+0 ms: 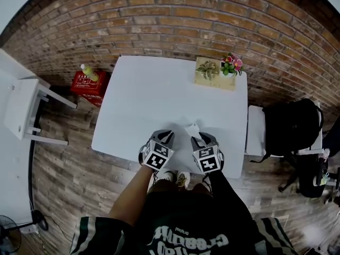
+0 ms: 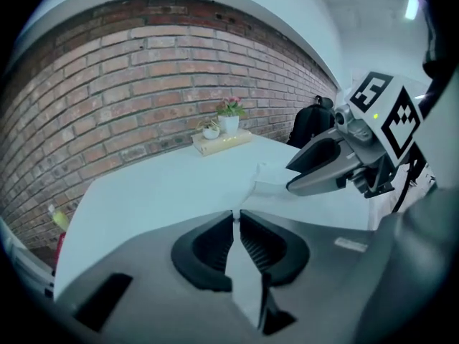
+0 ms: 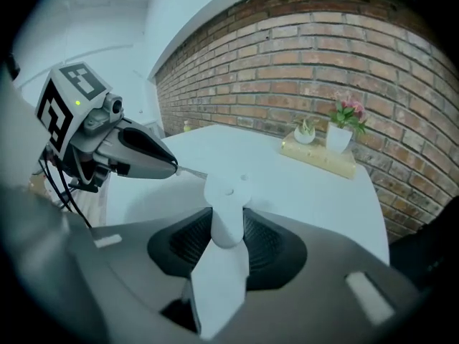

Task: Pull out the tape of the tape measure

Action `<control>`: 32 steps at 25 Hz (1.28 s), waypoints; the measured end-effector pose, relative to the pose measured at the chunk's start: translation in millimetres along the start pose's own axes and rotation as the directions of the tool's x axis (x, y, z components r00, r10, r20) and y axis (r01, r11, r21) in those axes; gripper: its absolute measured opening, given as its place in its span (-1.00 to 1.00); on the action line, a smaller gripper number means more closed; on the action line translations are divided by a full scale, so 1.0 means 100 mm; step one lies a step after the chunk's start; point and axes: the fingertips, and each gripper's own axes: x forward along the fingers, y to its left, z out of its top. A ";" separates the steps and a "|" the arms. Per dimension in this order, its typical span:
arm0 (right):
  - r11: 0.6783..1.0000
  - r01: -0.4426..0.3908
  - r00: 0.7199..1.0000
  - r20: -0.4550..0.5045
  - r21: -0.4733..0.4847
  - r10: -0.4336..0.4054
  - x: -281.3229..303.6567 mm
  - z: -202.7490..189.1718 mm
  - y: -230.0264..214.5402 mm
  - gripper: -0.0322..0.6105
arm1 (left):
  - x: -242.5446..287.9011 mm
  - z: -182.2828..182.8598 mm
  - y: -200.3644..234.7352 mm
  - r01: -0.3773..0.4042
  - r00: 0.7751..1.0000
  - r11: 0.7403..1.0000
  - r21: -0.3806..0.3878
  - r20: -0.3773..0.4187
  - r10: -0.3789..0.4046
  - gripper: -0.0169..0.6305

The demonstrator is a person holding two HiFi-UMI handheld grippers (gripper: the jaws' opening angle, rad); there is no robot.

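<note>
While the head view only shows the two grey grippers side by side over the near edge of the white rectangular table (image 1: pixel 159 89), with a small white shape between their tips, the gripper views tell what each one holds. The right gripper view shows the right gripper (image 3: pixel 228 224) with its jaws clamped on the rounded case of the white plastic tape measure (image 3: pixel 228 192), which stands upright between the ribbed pads. The left gripper view shows the left gripper (image 2: pixel 236 213) with its jaws almost together, pinching the end of the thin pale tape (image 2: pixel 246 198). That tape runs a short way across to the case, and the head view cannot make it out.

Only the head view takes in the floor. It shows one red plastic crate (image 1: pixel 85 84) with one yellow-green bottle (image 1: pixel 89 72) on it to the left of the table, and one black backpack (image 1: pixel 292 126) on a white chair (image 1: pixel 256 132) to the right.

On the far right corner of the table lies one pale wooden block (image 1: pixel 215 84). It bears two potted plants, one green (image 1: pixel 207 68) and one pink-flowered (image 1: pixel 231 65).
</note>
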 end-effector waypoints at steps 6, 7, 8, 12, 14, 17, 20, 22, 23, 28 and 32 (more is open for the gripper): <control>0.997 0.067 0.989 0.128 0.026 -0.070 -0.31 0.57 -0.31 -0.44 | -0.40 0.67 0.32 -0.079 0.986 0.997 0.007 0.149 0.077 -0.83; 0.997 0.077 0.984 0.158 0.018 -0.079 -0.36 0.68 -0.34 -0.44 | -0.49 0.79 0.37 -0.092 0.981 0.996 0.014 0.174 0.088 -0.83; 0.996 0.088 0.978 0.189 0.007 -0.088 -0.42 0.80 -0.36 -0.44 | -0.57 0.91 0.40 -0.106 0.975 0.994 0.024 0.199 0.099 -0.83; 0.986 0.161 0.927 0.350 -0.044 -0.136 -0.79 1.36 -0.42 -0.44 | -0.94 1.41 0.48 -0.189 0.928 0.980 0.055 0.336 0.160 -0.83; 0.974 0.215 0.877 0.454 -0.072 -0.160 -1.05 1.66 -0.45 -0.44 | -1.18 1.69 0.49 -0.242 0.888 0.968 0.069 0.417 0.192 -0.83; 0.955 0.284 0.801 0.568 -0.080 -0.191 -1.38 2.02 -0.49 -0.44 | -1.49 2.05 0.50 -0.313 0.825 0.945 0.089 0.519 0.224 -0.83; 0.942 0.329 0.738 0.639 -0.061 -0.216 -1.63 2.24 -0.50 -0.44 | -1.78 2.33 0.50 -0.377 0.761 0.920 0.102 0.600 0.245 -0.83; 0.939 0.343 0.697 0.677 -0.024 -0.238 -1.78 2.34 -0.54 -0.44 | -1.99 2.48 0.52 -0.428 0.706 0.899 0.098 0.657 0.265 -0.83; 0.937 0.350 0.684 0.686 -0.012 -0.247 -1.84 2.37 -0.57 -0.44 | -2.08 2.53 0.54 -0.446 0.686 0.890 0.091 0.674 0.274 -0.83; 0.927 0.375 0.635 0.732 -0.012 -0.247 -2.03 2.49 -0.56 -0.44 | -2.28 2.61 0.54 -0.491 0.660 0.865 0.107 0.694 0.288 -0.83; 0.925 0.379 0.628 0.727 0.026 -0.278 -2.09 2.47 -0.62 -0.44 | -2.35 2.62 0.58 -0.489 0.637 0.869 0.071 0.710 0.300 -0.83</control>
